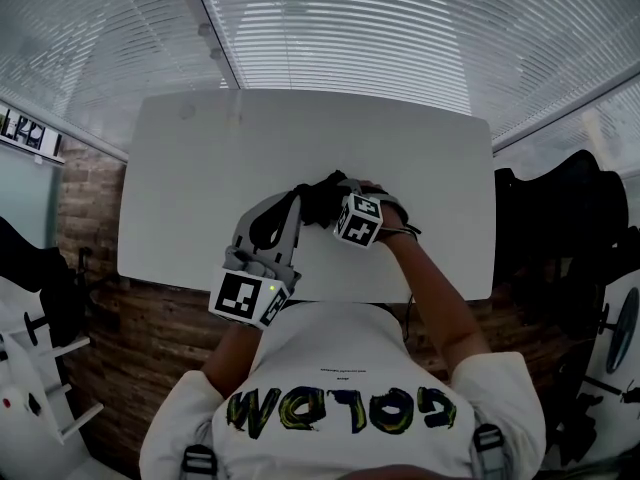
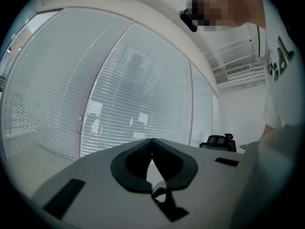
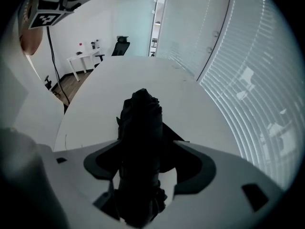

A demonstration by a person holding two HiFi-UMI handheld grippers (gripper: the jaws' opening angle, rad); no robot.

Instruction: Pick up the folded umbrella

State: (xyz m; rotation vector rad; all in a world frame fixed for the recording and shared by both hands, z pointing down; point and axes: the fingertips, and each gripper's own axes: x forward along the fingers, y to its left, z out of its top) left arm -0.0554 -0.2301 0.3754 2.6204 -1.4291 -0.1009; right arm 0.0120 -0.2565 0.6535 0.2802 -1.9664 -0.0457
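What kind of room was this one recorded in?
Probably an office or meeting room: a white table beside slatted blinds, and a black office chair by a desk further back.

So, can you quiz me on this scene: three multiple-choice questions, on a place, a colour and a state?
1. Where is the umbrella?
A. on the floor
B. on the table, between the right gripper's jaws
C. on a chair
2. Its colour?
A. red
B. yellow
C. black
3. The left gripper's jaws are:
A. together, empty
B. wide apart
C. clamped on the umbrella
Answers: 1 B, it lies on the white top with a jaw either side; 2 C, it looks black all over; 3 A, their tips meet with nothing between.
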